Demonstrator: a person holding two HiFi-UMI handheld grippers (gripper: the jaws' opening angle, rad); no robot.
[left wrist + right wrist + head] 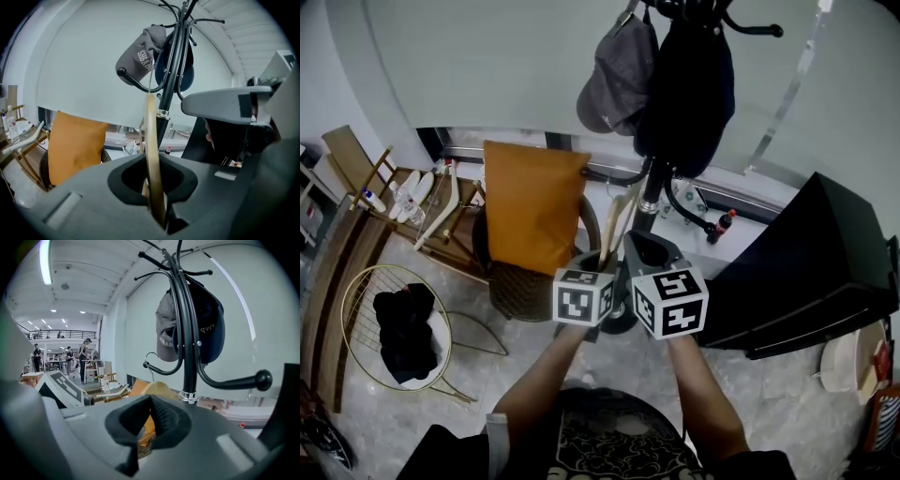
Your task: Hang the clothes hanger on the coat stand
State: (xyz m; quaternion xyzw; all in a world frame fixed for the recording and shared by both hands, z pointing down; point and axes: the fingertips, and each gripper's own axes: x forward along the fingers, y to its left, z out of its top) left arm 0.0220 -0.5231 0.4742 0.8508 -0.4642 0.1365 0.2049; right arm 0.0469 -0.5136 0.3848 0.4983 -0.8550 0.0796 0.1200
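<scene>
The wooden hanger [151,140] stands nearly upright, clamped by one of its arms in the left gripper [157,187], whose jaws are closed tight on the wood. Its thin wire hook [150,353] sits right by the ball end of a lower arm [162,372] of the coat stand [186,333]. From where I stand I can't tell whether it touches the arm or has caught on it. The right gripper [151,401] has its jaws drawn together at the tips with nothing between them that I can see, and the hanger's shoulder shows just behind.

To me the hook is the weak spot. The wire is slim and easy to misjudge, so it could slide past the ball end instead of dropping over the arm, and letting go then would send the hanger to the floor. Held by one arm only, the wood might also pivot in the jaws and turn the hook away (a long lever on a small grip). Above hang a grey cap [617,70] and a dark cap [686,84], and lifting too high could catch a brim and pull one off. The two grippers sit side by side close to the pole, so a knock there could rock the stand.
</scene>
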